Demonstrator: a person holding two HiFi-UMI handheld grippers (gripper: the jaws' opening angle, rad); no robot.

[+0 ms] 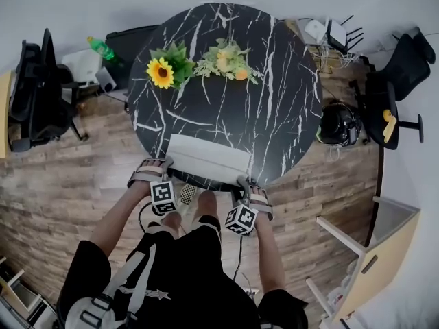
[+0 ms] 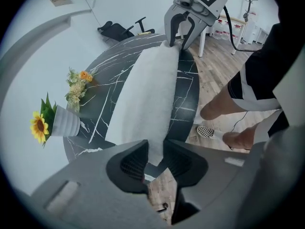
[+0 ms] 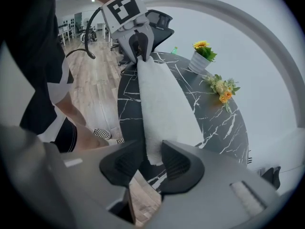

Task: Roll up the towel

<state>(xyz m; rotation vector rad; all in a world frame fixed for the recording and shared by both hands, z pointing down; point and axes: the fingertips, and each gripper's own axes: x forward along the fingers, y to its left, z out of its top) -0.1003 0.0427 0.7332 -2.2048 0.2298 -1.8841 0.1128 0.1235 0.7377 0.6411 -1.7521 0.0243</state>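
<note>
Towel [image 1: 209, 157] lies flat along the worktop [image 1: 274, 101] rim, stretched between my grippers. Left gripper [image 2: 153, 157] and right gripper [image 3: 151, 156] are both narrow, each pinching a near corner. It's a thin bite, so a corner could slip and skew the roll. Lots of bare marble ahead before the sunflower pot [image 1: 163, 70].

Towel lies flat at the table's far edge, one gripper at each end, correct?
Not quite. The towel lies flat at the table's near edge, closest to the person, with the left gripper and right gripper at its ends. The head view shows it.
</note>
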